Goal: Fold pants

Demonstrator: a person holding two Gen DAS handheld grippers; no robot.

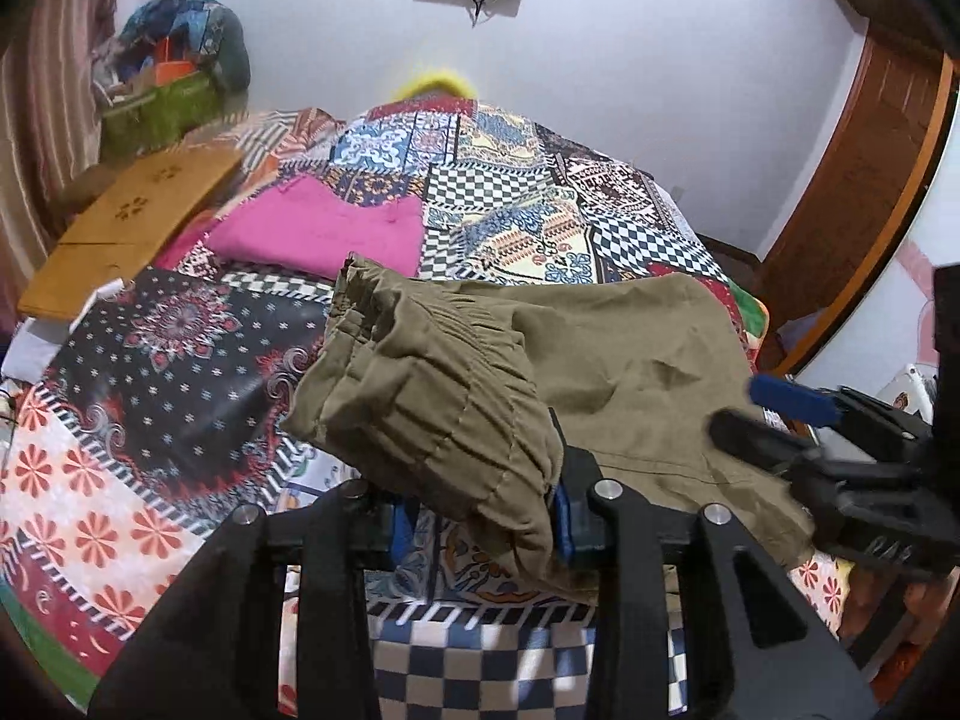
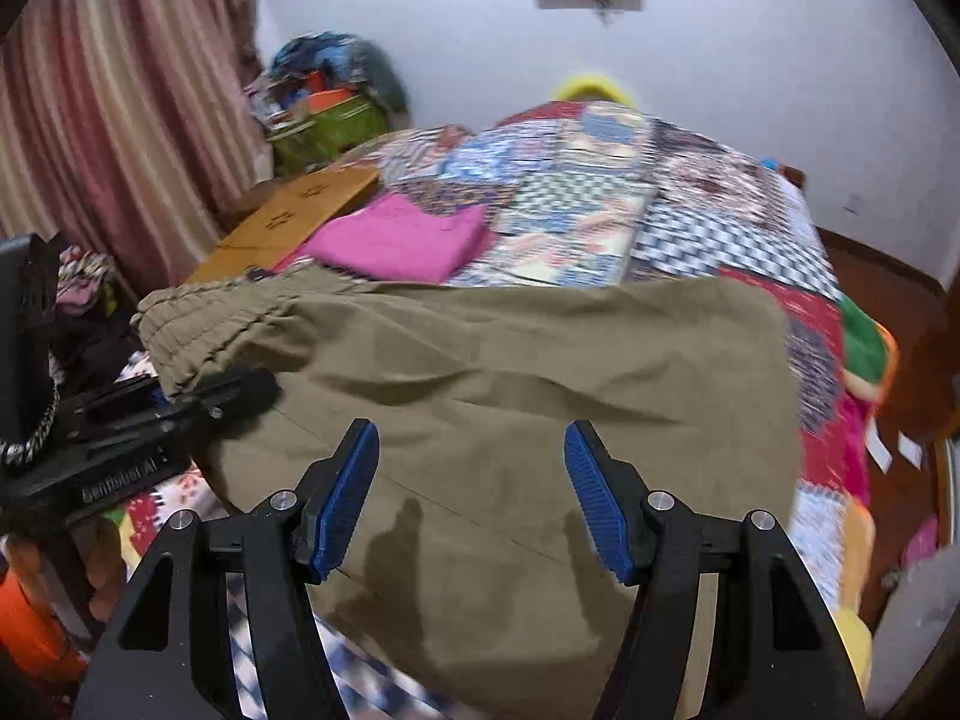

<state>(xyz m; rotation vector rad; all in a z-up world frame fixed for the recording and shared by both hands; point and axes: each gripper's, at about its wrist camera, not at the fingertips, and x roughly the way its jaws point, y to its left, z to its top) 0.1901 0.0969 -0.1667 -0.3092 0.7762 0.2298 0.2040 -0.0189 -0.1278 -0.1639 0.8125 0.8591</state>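
- While the left gripper has its jaws clamped on the bunched elastic waistband of the khaki pants, the right gripper hovers over the cloth, jaws apart and empty.
- One pair of khaki pants lies across the bed's near edge, waistband corner lifted; folding looks barely begun.
- One folded pink garment sits toward the bed's far-left corner.

The pants lie on the bed, a folded cloth behind them.
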